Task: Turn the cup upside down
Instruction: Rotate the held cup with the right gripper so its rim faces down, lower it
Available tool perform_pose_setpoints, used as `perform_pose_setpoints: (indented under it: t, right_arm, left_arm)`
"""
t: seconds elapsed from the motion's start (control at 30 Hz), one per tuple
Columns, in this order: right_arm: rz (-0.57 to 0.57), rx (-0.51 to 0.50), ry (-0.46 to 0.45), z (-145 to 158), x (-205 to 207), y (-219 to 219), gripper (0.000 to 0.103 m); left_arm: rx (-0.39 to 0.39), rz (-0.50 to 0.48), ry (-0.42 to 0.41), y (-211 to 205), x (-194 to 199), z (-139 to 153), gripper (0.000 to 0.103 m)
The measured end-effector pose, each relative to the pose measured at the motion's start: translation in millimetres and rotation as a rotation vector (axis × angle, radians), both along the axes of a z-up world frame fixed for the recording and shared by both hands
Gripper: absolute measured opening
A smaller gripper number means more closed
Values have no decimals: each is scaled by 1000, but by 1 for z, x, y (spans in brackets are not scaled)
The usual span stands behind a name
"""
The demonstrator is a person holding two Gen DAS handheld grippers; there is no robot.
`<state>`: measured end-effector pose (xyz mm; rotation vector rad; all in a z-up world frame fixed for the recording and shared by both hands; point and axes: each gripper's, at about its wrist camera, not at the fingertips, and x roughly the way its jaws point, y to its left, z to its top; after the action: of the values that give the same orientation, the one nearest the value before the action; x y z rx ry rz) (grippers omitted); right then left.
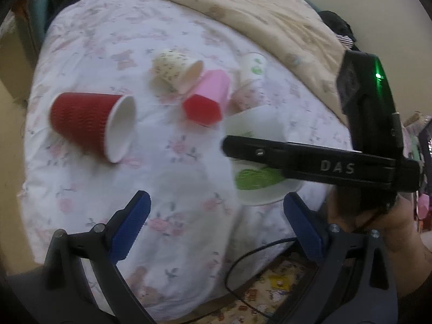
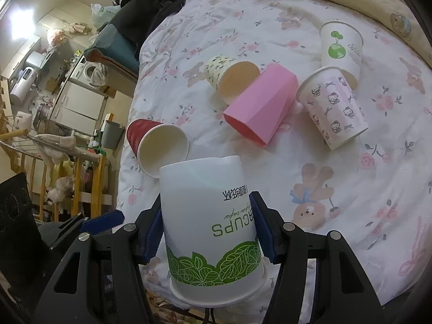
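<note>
White paper cup (image 2: 213, 232) w/ a green leaf band is clamped in the right gripper (image 2: 208, 232), blue pads (image 2: 263, 232) pressing both sides of it. Cup's held just over the near edge of the bed, tilted so the printing reads upside down in the right wrist view and the flat base points away from the cam, rim toward it. Can't tell if it's touching the sheet.

Left gripper (image 1: 216, 226) is wide apart w/ nothing between the blue fingers (image 1: 129, 226), hanging over the floral sheet (image 1: 167, 189) near the bed edge. From that side you see the right tool's black finger across the same cup (image 1: 259, 178).

Rest of the pile, all on the sheet: red ribbed cup (image 2: 159, 148) on its side, mouth toward the cam, just beside the held one. Pink cup (image 2: 262, 105) also lying down, touching a cream patterned cup (image 2: 229, 78) behind it. Cup w/ cat print (image 2: 332, 108) is tilted, leaning by the white cup w/ a green globe (image 2: 341, 51). Beige quilt (image 1: 256, 13) bunched at the far end. Black cable (image 1: 243, 264) loops off the bed edge.
</note>
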<state>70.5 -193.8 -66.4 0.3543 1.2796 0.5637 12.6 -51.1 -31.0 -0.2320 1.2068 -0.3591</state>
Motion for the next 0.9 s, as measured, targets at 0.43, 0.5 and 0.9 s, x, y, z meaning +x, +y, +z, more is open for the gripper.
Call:
perform_pose_setpoints:
  t: [0.43,0.5,0.9]
  right_arm:
    - [33,26,-29,9,-3,2,61]
    - [47,6,-53,13,-5,5,61]
    - [90,-22,-83,16,-11,11,60]
  left_arm:
    - [89,60,68,9,5,-21,98]
    - [86,76,83,13,6,-24,98]
    - [147,133,104,25,10,-31,98]
